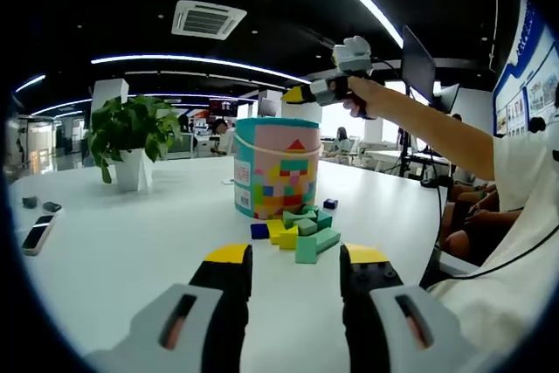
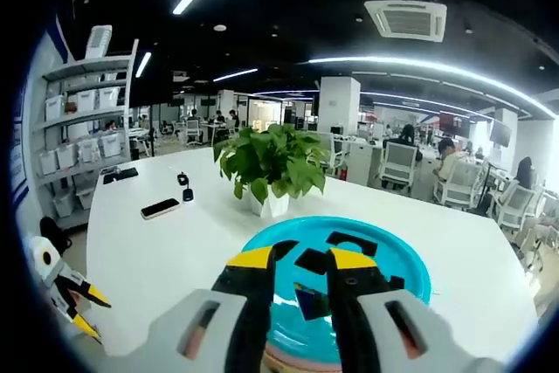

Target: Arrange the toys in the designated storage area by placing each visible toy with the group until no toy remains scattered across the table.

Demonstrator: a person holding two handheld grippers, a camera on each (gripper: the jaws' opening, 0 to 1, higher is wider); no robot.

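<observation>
Left tool (image 1: 295, 270): low over the white table (image 1: 131, 242), yellow-tipped jaws spread wide, nothing between them.
Right tool (image 2: 297, 261): held directly above the teal lid (image 2: 402, 272), jaws parted by a narrow gap; a small dark piece shows in that gap, but I cannot tell whether it is gripped or just part of the lid below. From the left gripper view the same tool (image 1: 325, 89) hangs in the air above the bucket, held by a hand.
Toy bucket (image 1: 276, 168): tall, round, teal-rimmed tub with a colourful block pattern, upright on the table; its lid has shape-sorting holes.
Loose blocks (image 1: 301, 233): small green, yellow and blue wooden blocks bunched at the bucket's foot, touching one another.
Potted plant (image 2: 271, 163): leafy green, white pot, beyond the bucket.
Black phone (image 2: 160, 208): flat on the table, well apart from the toys.
</observation>
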